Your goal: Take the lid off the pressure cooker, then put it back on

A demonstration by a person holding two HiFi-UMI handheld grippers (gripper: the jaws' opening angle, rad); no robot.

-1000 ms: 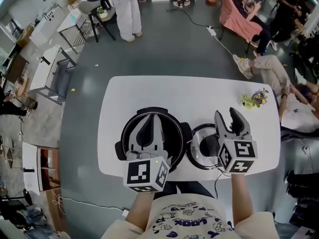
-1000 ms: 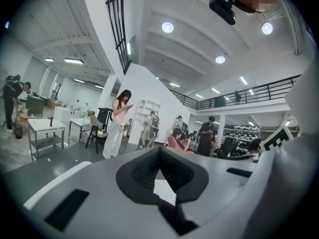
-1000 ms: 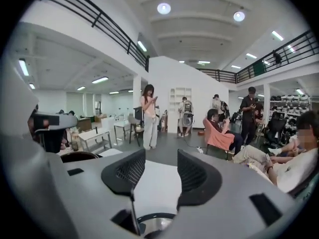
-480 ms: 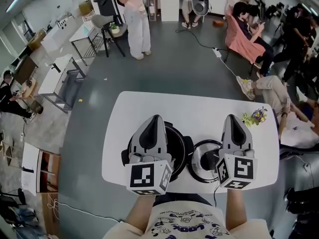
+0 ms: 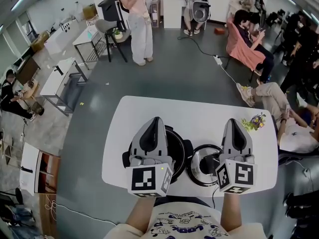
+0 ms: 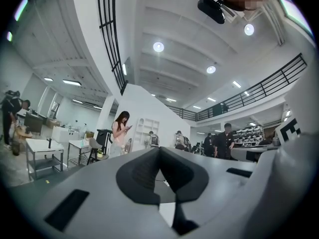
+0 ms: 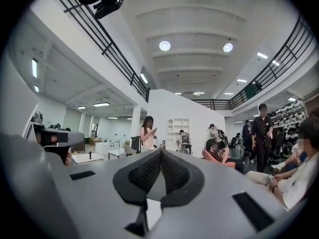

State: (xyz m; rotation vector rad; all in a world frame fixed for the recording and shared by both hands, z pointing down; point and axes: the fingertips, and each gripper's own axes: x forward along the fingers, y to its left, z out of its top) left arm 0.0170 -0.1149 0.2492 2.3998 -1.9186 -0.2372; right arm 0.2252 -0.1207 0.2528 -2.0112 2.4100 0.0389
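Observation:
The black pressure cooker (image 5: 174,148) stands on the white table (image 5: 199,113), its pot open and mostly hidden behind my left gripper (image 5: 156,119). Its round lid (image 5: 202,166), shiny with a dark knob, lies on the table just right of the pot, partly under my right gripper (image 5: 234,121). Both grippers hover above the table, pointing level and away from me. Each one is shut with nothing between its pads, as the left gripper (image 6: 159,148) and right gripper (image 7: 161,152) views show.
A small bunch of flowers (image 5: 253,121) lies at the table's right far corner. A cable (image 5: 215,195) hangs off the near edge. People sit to the right (image 5: 259,59), and one stands beyond the table (image 5: 137,19) near desks and a chair (image 5: 107,26).
The right gripper's jaws have gone from open to shut. Both grippers have risen above the pot and lid, and their tips have tilted up to level.

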